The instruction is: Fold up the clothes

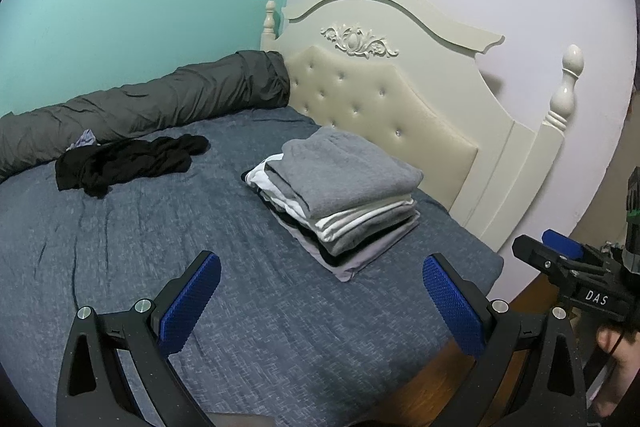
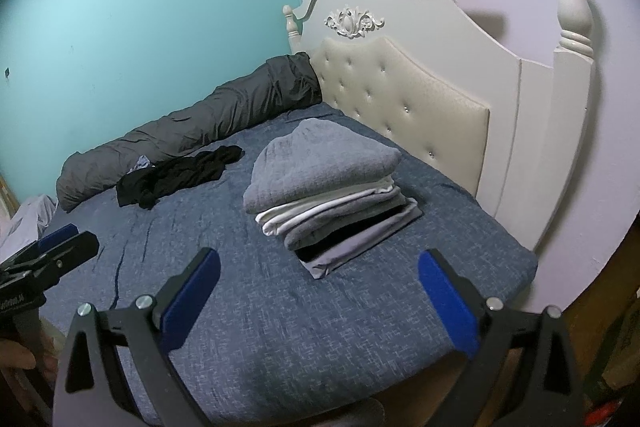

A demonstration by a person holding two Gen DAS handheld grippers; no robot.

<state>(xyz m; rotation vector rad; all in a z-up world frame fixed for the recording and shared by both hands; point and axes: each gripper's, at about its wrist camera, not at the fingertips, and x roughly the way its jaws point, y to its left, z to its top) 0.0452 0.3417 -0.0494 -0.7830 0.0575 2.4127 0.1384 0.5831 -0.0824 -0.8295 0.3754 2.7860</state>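
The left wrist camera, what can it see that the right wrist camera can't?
Only the left wrist view shows the right gripper at its right edge, with the letters DAS on its body.

Only the right wrist view shows the left gripper at its left edge, and some pale cloth by the bed's far corner.

Both show the stack of folded clothes with a grey garment on top, the crumpled black garment, the rolled dark grey blanket, the blue bedspread and the cream headboard.

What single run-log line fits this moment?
left gripper: open | right gripper: open | folded stack: on bed | black garment: unfolded
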